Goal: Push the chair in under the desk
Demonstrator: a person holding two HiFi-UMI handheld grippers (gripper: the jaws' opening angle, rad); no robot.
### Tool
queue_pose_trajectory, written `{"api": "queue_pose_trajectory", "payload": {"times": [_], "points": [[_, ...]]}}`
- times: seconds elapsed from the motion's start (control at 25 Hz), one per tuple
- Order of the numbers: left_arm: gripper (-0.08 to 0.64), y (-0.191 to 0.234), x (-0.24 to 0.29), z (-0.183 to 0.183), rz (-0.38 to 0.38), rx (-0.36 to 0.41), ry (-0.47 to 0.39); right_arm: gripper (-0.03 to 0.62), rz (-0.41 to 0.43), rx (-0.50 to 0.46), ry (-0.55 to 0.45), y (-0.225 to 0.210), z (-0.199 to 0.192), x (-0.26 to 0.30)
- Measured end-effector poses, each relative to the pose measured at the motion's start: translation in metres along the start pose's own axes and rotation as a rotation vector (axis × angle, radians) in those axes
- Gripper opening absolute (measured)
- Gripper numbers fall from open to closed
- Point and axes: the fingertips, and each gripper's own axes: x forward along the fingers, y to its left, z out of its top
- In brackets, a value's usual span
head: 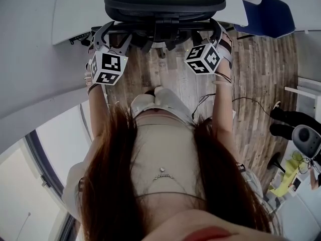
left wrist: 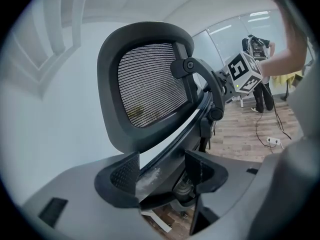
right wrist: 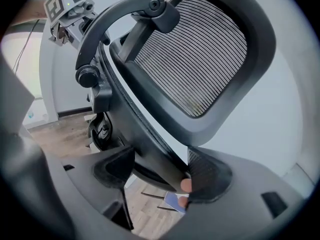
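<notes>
In the head view the black mesh office chair (head: 164,4) stands straight ahead, its headrest over the edge of the white desk (head: 75,6). My left gripper (head: 111,38) holds the left side of the chair's back frame and my right gripper (head: 209,34) holds the right side. In the left gripper view the jaws of the left gripper (left wrist: 162,176) straddle the curved black frame bar (left wrist: 172,144) below the mesh headrest (left wrist: 150,84). In the right gripper view the right gripper (right wrist: 157,171) closes on the same frame (right wrist: 145,134), which is pressed against the right pad.
A blue chair (head: 268,16) stands at the far right by another white desk. The wood floor (head: 261,79) carries a black cable (head: 241,100). Dark gear (head: 288,120) lies at the right. My feet (head: 153,97) are right behind the chair. A pale wall runs along the left.
</notes>
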Motion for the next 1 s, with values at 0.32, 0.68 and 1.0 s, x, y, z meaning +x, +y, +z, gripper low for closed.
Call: {"api": "queue_pose_trajectory", "payload": {"times": [0.32,0.68,1.0], "points": [[0.279,-0.002,0.000,-0.003,0.002,-0.008,-0.012,0.325,-0.011,-0.012,0.008,0.002,-0.001,0.003],[0.279,-0.002,0.004,-0.002,0.001,-0.029,-0.027,0.325,-0.034,-0.021,0.019,0.000,-0.003,0.010],[0.278,-0.002,0.002,-0.002,-0.001,-0.026,-0.027,0.324,-0.044,-0.027,0.018,-0.001,-0.003,0.010]]}}
